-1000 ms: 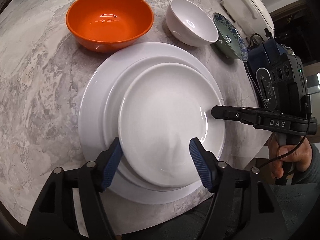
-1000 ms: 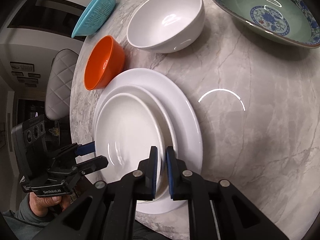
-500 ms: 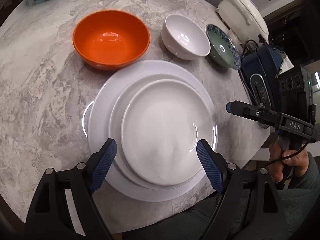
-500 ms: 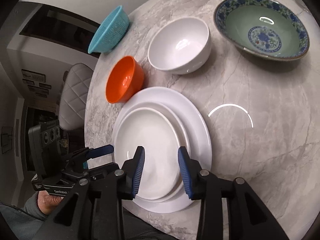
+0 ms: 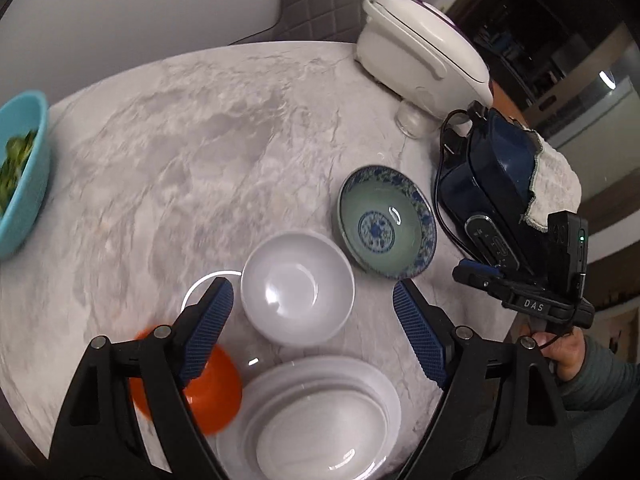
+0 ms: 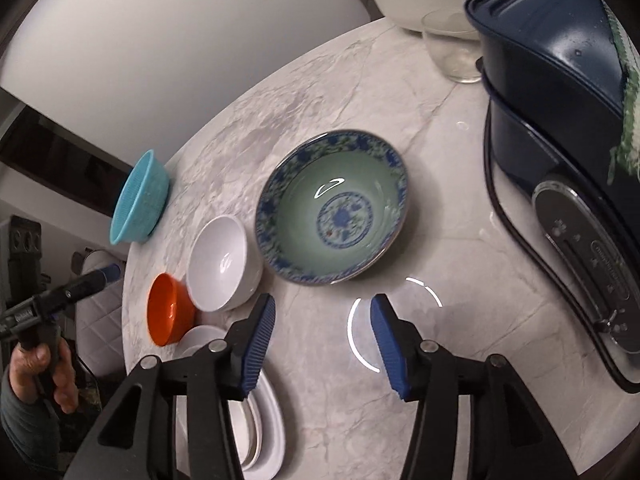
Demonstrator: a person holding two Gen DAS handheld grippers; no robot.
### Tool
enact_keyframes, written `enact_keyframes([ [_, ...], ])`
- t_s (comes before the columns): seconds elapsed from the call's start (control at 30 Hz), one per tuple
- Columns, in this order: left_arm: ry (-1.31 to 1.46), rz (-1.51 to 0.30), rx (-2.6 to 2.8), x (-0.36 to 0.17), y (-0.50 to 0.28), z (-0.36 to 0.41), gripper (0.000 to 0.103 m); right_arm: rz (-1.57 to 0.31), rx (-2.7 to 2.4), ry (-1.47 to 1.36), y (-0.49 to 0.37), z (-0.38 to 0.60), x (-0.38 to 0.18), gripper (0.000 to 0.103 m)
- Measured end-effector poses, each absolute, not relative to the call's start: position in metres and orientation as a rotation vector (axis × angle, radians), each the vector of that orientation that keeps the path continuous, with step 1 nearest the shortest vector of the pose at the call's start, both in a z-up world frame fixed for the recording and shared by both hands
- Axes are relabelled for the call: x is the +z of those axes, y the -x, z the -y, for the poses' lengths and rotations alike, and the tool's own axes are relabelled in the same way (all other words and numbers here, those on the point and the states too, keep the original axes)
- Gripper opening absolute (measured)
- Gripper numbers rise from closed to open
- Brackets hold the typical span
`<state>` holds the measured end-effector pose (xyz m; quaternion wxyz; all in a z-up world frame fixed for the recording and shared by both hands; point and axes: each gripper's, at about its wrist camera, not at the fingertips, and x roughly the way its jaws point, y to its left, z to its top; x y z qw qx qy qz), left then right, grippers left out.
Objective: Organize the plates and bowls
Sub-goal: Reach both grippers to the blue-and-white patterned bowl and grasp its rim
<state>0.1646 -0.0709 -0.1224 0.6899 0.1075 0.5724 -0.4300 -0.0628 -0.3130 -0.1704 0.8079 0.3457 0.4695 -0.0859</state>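
A stack of white plates (image 5: 320, 416) lies at the near table edge, also low in the right wrist view (image 6: 264, 432). An orange bowl (image 5: 208, 392) sits left of it. A white bowl (image 5: 298, 288) and a blue-patterned green bowl (image 5: 386, 228) stand beyond. My left gripper (image 5: 312, 328) is open and empty, raised over the white bowl's near side. My right gripper (image 6: 324, 340) is open and empty, just short of the patterned bowl (image 6: 332, 208). The white bowl (image 6: 222, 264) and orange bowl (image 6: 168, 308) lie to its left.
A teal basket (image 5: 20, 176) with greens is at the far left. A white rice cooker (image 5: 420, 48), a clear glass (image 6: 454, 48) and a dark blue appliance (image 6: 560, 128) with a cloth crowd the right side. The marble table (image 5: 180, 140) has a round edge.
Both grippers have lifted off the plate stack and swung up toward the bowls. The right gripper, shut on the plate rim a second ago, has opened wide.
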Motion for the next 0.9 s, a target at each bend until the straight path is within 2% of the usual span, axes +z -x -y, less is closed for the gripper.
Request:
enact_keyframes([
  [0.23,-0.496,-1.367,-0.998,-0.180,-0.205,0.177,0.080,-1.020,-0.372,-0.839,0.048,0.337,-0.202,0.054],
  [0.33,-0.549,-1.415,-1.024,-0.208,-0.205,0.197,0.072,-1.000,-0.414,-0.946,0.056,0.343,-0.217,0.054],
  [0.57,-0.609,-1.436,-1.070,-0.240,-0.197,0.221,0.071,-0.946,-0.448,-1.061,0.060,0.345,-0.234,0.054],
  [0.63,-0.612,-1.431,-1.076,-0.244,-0.198,0.226,0.071,-0.939,-0.450,-1.074,0.058,0.344,-0.237,0.051],
  [0.8,-0.622,-1.445,-1.097,-0.254,-0.196,0.238,0.058,-0.931,-0.460,-1.089,0.055,0.345,-0.244,0.041],
  [0.9,-0.645,-1.452,-1.103,-0.260,-0.190,0.245,0.049,-0.927,-0.466,-1.116,0.056,0.348,-0.248,0.041],
])
